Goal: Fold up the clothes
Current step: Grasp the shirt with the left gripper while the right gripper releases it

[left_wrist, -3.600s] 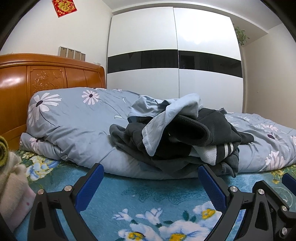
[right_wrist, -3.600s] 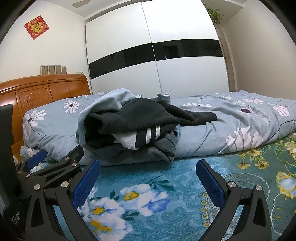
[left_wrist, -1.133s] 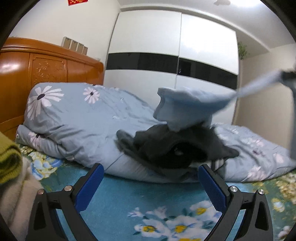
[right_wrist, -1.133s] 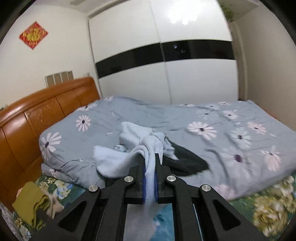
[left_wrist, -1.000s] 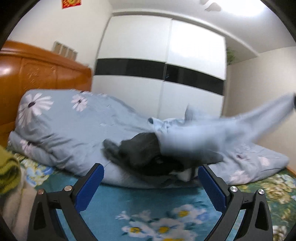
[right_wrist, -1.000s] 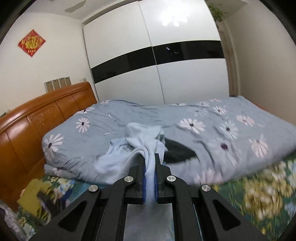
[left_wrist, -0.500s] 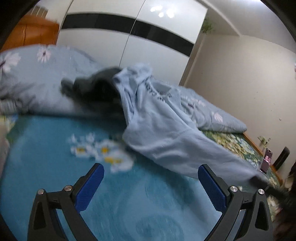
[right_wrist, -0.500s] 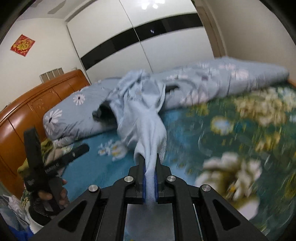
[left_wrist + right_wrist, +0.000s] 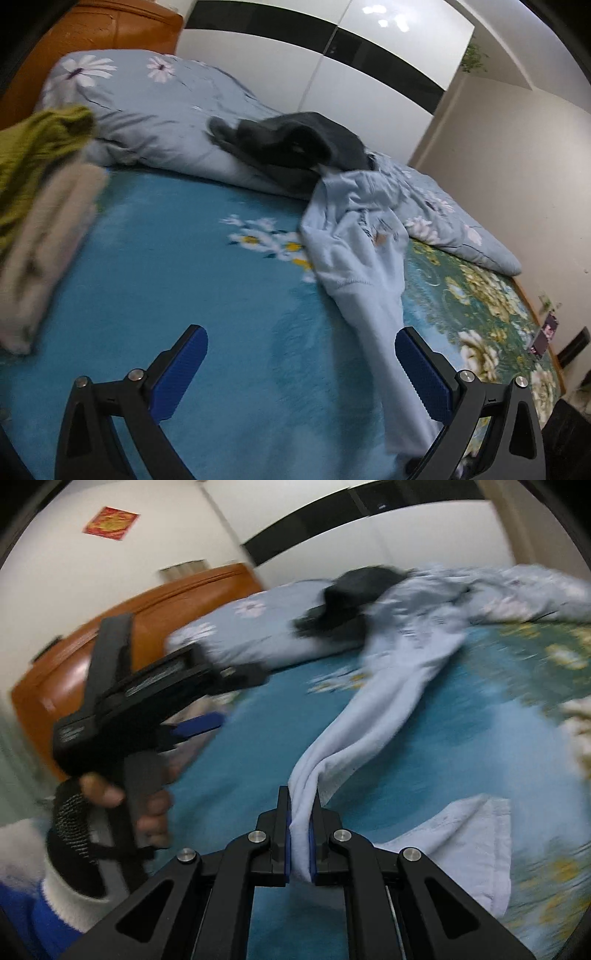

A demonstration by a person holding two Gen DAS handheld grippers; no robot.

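A light blue garment (image 9: pixel 360 240) lies stretched across the blue floral bedsheet (image 9: pixel 166 280), one end still against the dark clothes (image 9: pixel 295 144) on the grey duvet. My right gripper (image 9: pixel 300 834) is shut on a bunched end of the light blue garment (image 9: pixel 388 698) low over the sheet. In the left wrist view my left gripper (image 9: pixel 301 365) stands open over the sheet, and the garment's stretched end passes by its right finger (image 9: pixel 424 373). The right wrist view shows the left gripper's body (image 9: pixel 147 694) held in a gloved hand (image 9: pixel 110 805).
A folded stack of green and beige clothes (image 9: pixel 33 206) sits at the left of the bed. The rolled grey flowered duvet (image 9: pixel 155 122) runs along the far side before a wooden headboard (image 9: pixel 74 653) and white wardrobe (image 9: pixel 351 62).
The right gripper pulled the light blue garment off the dark pile and down across the sheet toward the near edge. The left gripper swung lower and tilted down toward the sheet.
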